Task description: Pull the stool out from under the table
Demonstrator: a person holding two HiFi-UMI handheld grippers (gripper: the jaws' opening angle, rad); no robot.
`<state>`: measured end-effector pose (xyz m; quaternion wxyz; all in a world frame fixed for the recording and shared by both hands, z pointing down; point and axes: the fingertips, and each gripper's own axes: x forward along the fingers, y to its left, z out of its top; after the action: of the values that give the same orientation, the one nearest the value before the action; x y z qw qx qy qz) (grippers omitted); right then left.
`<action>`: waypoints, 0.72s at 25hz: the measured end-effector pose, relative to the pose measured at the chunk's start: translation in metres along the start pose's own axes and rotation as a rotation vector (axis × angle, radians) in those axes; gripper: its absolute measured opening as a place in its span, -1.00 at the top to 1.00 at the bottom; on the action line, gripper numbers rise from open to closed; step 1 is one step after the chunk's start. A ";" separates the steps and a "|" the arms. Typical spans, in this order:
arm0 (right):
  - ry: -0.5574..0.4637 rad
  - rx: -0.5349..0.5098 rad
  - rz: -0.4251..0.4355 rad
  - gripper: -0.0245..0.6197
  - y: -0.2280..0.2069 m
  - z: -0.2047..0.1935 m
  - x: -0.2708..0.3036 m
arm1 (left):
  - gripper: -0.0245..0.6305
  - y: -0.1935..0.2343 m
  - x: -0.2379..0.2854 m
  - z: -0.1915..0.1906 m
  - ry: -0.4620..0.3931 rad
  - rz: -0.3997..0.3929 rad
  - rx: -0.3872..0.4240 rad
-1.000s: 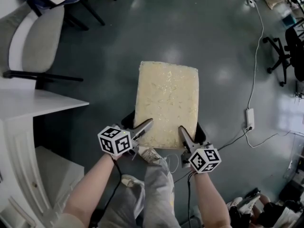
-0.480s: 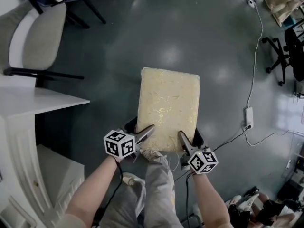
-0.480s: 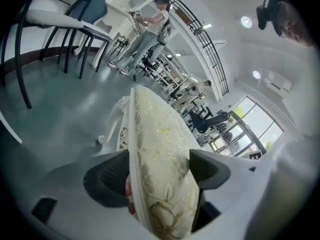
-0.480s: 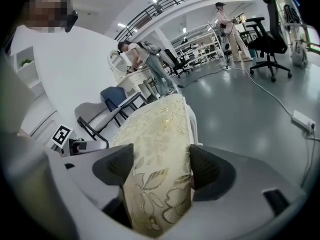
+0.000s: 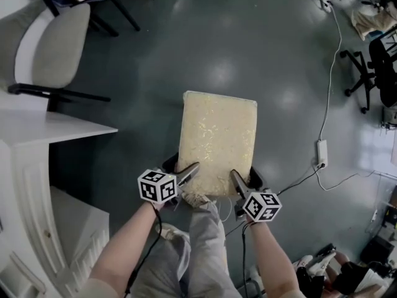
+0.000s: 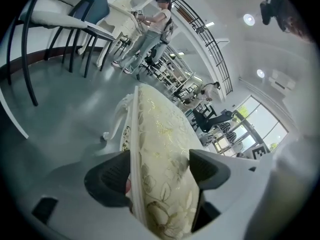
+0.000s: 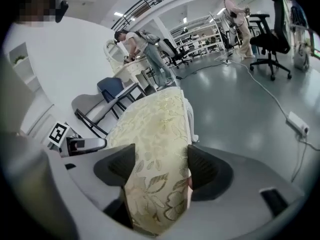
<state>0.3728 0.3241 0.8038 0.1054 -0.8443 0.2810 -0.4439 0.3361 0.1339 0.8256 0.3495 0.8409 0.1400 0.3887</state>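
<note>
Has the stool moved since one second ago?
Yes, slightly. Against the power strip on the floor, the stool has come closer to the person, mostly its far edge.

The left gripper and right gripper are pale grey with dark ribbed pads, each backed by a white cube of black square markers trailing a black cable along a bare forearm, above grey trousers and a pale shoe.
</note>
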 end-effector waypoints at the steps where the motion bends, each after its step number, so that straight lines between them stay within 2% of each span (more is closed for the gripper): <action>1: 0.006 -0.035 -0.040 -0.12 0.001 0.000 -0.003 | -0.24 0.000 -0.003 0.000 -0.004 0.023 -0.006; 4: 0.011 -0.083 -0.142 0.02 0.000 0.007 -0.017 | -0.19 -0.007 -0.017 0.006 -0.019 0.065 0.002; 6: -0.013 -0.098 -0.172 0.49 0.004 0.023 -0.030 | -0.08 -0.013 -0.031 0.016 -0.033 0.079 0.032; 8: -0.026 -0.144 -0.153 0.53 0.017 0.041 -0.041 | 0.04 -0.017 -0.048 0.028 -0.051 0.091 0.055; 10: -0.030 -0.192 -0.112 0.61 0.037 0.056 -0.053 | 0.14 -0.020 -0.067 0.036 -0.060 0.093 0.038; 11: -0.034 -0.216 -0.094 0.66 0.047 0.063 -0.058 | 0.26 -0.021 -0.077 0.037 -0.060 0.094 0.024; 13: -0.043 -0.254 -0.064 0.77 0.067 0.075 -0.070 | 0.33 -0.027 -0.098 0.041 -0.063 0.105 0.025; 16: -0.049 -0.283 -0.016 0.80 0.099 0.089 -0.088 | 0.39 -0.042 -0.135 0.050 -0.083 0.132 0.048; 18: -0.041 -0.314 0.024 0.84 0.127 0.097 -0.101 | 0.52 -0.051 -0.163 0.058 -0.114 0.165 0.056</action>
<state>0.3577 0.2707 0.6234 -0.0169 -0.8558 0.3545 -0.3762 0.2747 0.0600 0.6729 0.3000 0.8797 0.0609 0.3638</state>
